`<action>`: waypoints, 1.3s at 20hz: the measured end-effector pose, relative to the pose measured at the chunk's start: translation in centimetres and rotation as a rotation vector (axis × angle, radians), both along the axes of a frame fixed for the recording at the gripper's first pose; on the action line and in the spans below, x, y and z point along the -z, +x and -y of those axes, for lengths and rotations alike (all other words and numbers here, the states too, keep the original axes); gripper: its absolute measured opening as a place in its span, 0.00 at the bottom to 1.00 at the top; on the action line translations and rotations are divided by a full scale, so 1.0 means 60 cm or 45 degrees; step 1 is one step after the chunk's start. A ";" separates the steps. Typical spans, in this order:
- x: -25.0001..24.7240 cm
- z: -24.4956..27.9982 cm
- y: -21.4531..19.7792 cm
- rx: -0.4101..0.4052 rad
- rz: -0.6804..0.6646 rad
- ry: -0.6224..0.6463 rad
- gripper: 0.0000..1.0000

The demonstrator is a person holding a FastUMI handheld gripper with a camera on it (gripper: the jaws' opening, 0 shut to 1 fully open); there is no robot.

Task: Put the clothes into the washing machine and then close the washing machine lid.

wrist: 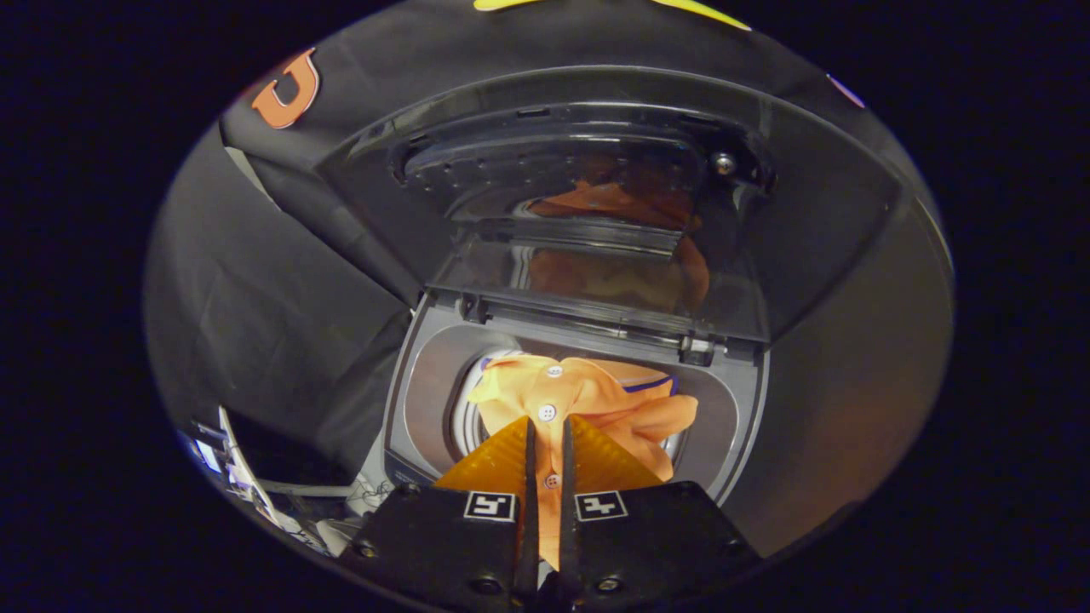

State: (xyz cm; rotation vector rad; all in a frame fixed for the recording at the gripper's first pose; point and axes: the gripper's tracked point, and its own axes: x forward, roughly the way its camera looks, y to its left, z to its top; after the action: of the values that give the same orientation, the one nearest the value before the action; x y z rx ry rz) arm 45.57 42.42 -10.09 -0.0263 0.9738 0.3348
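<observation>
My gripper (546, 434) is shut on an orange buttoned shirt (588, 396), with a strip of its fabric pinched between the two amber fingers (498, 464). The shirt hangs from the fingertips over the round drum opening of the grey top-loading washing machine (426, 383). Its collar and a sleeve spread across the mouth just ahead of the fingers. The machine's dark glossy lid (588, 213) stands raised upright beyond the drum and mirrors the orange cloth.
Black cloth walls (255, 306) close in behind and to the left of the machine. A white frame with cables (247, 485) lies low to the left of the gripper. The machine's grey top rim (400, 409) rings the drum.
</observation>
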 end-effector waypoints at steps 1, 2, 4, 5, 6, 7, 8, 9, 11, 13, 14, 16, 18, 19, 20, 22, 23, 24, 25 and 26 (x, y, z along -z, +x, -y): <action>0.003 0.001 0.001 0.002 -0.001 0.001 0.14; 0.003 -0.002 -0.002 -0.007 -0.003 0.014 0.16; 0.000 -0.002 -0.002 -0.010 0.009 0.016 0.44; 0.000 -0.001 0.000 -0.010 0.022 0.011 0.58; 0.000 0.000 -0.002 0.001 0.028 0.008 0.72; 0.001 0.000 -0.004 0.000 0.030 0.001 0.86; -0.001 0.001 -0.006 0.001 0.038 0.000 0.99; -0.005 0.007 -0.011 0.002 0.038 -0.006 0.98; -0.005 0.008 -0.014 0.005 0.042 -0.009 0.98; -0.004 0.009 -0.017 0.014 0.047 -0.011 0.98; -0.006 0.010 -0.019 0.017 0.049 -0.011 0.98; -0.008 0.012 -0.024 0.017 0.062 -0.015 0.98; -0.012 0.017 -0.029 0.020 0.077 -0.020 0.98; -0.013 0.019 -0.029 0.028 0.092 -0.019 0.98; -0.014 0.020 -0.032 0.039 0.100 -0.022 0.98; -0.020 0.025 -0.036 0.056 0.119 -0.023 0.98; -0.021 0.027 -0.041 0.062 0.128 -0.029 0.98; -0.028 0.029 -0.045 0.069 0.140 -0.031 0.98; -0.035 0.032 -0.050 0.075 0.154 -0.033 0.98; -0.042 0.033 -0.054 0.082 0.172 -0.033 0.98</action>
State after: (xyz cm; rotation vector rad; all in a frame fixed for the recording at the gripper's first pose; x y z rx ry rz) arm 42.34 40.44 -7.57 -0.0405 0.8431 0.2575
